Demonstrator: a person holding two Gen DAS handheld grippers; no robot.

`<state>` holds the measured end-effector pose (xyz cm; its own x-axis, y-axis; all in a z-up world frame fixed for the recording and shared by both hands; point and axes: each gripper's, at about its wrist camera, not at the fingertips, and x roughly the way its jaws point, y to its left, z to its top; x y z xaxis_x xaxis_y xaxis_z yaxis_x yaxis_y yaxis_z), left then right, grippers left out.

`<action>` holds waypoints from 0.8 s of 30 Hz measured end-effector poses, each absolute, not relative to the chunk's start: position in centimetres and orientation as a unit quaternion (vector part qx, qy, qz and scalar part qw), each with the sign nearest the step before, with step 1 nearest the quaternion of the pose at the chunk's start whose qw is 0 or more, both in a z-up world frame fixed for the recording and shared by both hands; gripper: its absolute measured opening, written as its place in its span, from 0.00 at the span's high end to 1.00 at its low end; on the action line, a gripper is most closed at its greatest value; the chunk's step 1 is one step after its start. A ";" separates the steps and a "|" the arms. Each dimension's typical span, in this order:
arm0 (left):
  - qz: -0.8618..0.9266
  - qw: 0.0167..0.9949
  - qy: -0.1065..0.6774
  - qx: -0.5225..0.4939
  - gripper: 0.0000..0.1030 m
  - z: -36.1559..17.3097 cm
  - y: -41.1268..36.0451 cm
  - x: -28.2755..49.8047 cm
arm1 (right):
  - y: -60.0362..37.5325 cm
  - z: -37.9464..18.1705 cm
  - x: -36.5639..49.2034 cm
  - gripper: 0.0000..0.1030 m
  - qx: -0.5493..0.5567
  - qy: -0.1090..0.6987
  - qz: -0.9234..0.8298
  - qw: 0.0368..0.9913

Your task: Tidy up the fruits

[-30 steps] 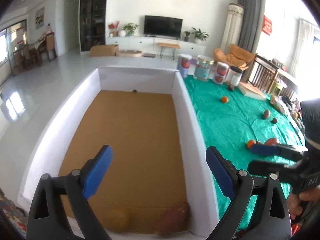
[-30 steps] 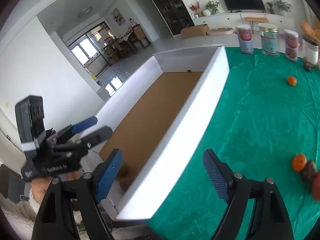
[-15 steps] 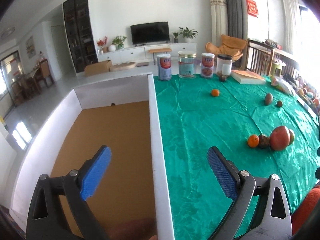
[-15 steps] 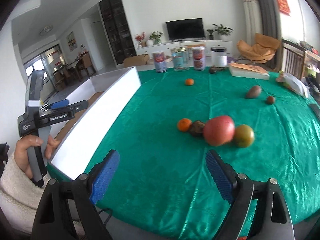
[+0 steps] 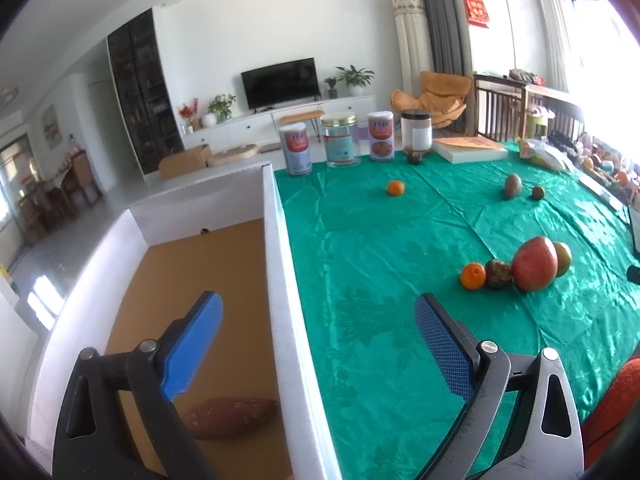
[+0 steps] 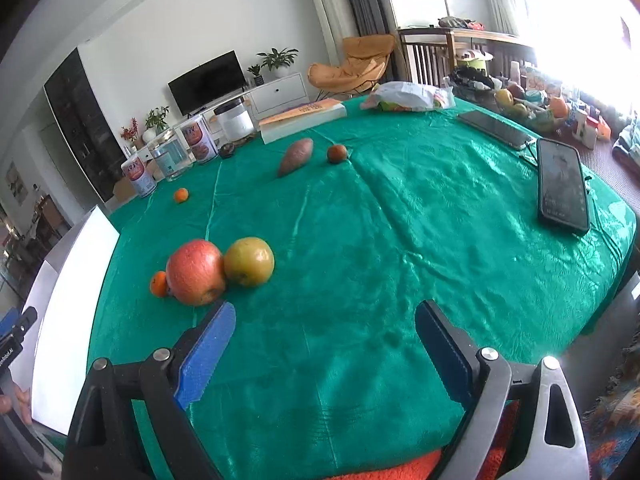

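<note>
A white-walled box (image 5: 276,248) with a brown floor stands at the table's left edge; a sweet potato (image 5: 232,416) lies in its near end. My left gripper (image 5: 316,332) is open and empty, straddling the box's right wall. My right gripper (image 6: 324,340) is open and empty over the green cloth. Just ahead of its left finger lie a big red fruit (image 6: 196,272), a yellow-green fruit (image 6: 249,261) and a small orange (image 6: 158,283); the cluster shows in the left wrist view too (image 5: 534,264). Farther off lie a sweet potato (image 6: 295,157), a small dark-red fruit (image 6: 337,153) and an orange (image 6: 181,195).
Several jars (image 5: 338,146) and a book (image 5: 468,149) stand at the table's far edge. A phone (image 6: 562,184), a tablet (image 6: 494,128) and a plastic bag (image 6: 408,98) lie on the right side. A fruit bowl (image 6: 520,108) sits beyond the table.
Both grippers have swung to the right: the left from over the box to its right wall, the right from the box towards the fruit cluster and the table's right side. Both stay open.
</note>
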<state>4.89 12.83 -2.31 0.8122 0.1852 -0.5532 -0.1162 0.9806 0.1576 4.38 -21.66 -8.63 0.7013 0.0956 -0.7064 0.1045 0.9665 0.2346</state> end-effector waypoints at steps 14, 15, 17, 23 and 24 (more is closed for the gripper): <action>0.076 0.953 0.286 0.068 0.05 -2.0 12.2 3.8 | -21.2 -8.9 4.3 0.07 0.114 0.396 -0.024 0.911; 0.075 0.952 0.290 0.061 0.05 -2.0 12.4 4.0 | -21.3 -9.0 4.3 0.07 0.115 0.398 -0.023 0.910; 0.076 0.952 0.292 0.056 0.05 -2.0 12.5 4.3 | -21.4 -9.1 4.4 0.07 0.119 0.401 -0.023 0.908; 0.076 0.952 0.288 0.069 0.05 -2.1 11.9 3.8 | -21.4 -9.1 4.2 0.07 0.116 0.399 -0.028 0.909; 0.077 0.951 0.290 0.069 0.05 -2.1 11.9 3.9 | -21.4 -9.1 4.2 0.07 0.115 0.399 -0.028 0.909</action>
<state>3.86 11.87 -2.10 0.8202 0.1874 -0.5406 -0.1069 0.9784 0.1768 4.23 -21.41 -9.08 0.6800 0.0405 -0.7321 0.1427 0.9721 0.1862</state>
